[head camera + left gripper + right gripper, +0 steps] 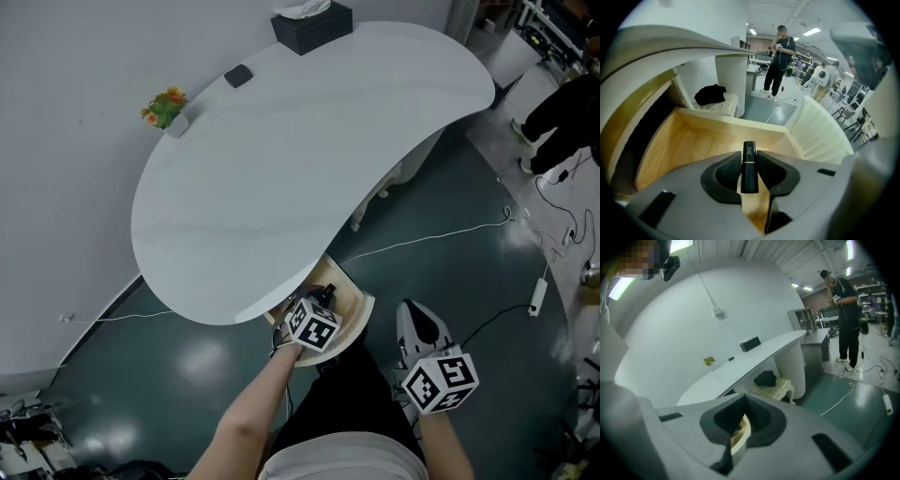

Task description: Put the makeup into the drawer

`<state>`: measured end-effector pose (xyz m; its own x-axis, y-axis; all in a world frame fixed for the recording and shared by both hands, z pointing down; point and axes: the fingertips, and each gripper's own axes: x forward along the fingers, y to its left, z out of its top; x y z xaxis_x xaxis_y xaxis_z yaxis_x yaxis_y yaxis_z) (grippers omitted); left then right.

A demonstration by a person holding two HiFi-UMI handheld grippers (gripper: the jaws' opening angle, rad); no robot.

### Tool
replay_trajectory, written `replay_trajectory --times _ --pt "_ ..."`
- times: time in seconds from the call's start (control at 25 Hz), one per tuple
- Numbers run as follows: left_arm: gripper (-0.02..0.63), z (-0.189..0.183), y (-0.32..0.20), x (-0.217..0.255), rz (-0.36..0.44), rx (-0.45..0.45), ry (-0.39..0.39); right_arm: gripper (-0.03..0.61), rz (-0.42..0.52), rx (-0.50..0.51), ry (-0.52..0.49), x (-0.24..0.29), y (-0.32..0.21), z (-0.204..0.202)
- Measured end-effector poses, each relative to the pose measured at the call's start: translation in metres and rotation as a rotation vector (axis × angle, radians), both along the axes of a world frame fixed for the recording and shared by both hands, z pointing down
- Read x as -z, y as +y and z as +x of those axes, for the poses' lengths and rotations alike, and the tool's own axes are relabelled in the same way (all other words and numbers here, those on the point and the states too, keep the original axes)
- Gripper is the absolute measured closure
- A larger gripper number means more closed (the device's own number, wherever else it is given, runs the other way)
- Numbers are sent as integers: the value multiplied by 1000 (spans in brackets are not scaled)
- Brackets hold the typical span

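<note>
Lipstick tube (749, 165), black, is pinched between the pads of the left gripper (750, 157), lying along the jaws and held over the open wooden drawer (689, 140); right gripper (740, 430) hangs beside the drawer, jaws slightly spread, nothing between them; drawer projects from under the white curved table (309, 150); far tabletop carries a flower sprig (166, 106) and a black tissue box (311, 26).

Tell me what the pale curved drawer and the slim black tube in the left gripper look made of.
Pale curved drawer: likely light wood or veneer, matte; grain streaks show on its floor. Slim black tube: probably glossy plastic, smooth, with a thin gold band; lacquered metal possible.
</note>
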<state>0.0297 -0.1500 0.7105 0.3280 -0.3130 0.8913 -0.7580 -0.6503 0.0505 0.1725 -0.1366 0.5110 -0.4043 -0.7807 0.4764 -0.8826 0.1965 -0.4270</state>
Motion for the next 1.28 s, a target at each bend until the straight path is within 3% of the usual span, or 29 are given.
replay_trajectory --times 1.28 --pt "509 7 4 -81 -146 -97 -115 575 -95 -4 2 -31 4 1"
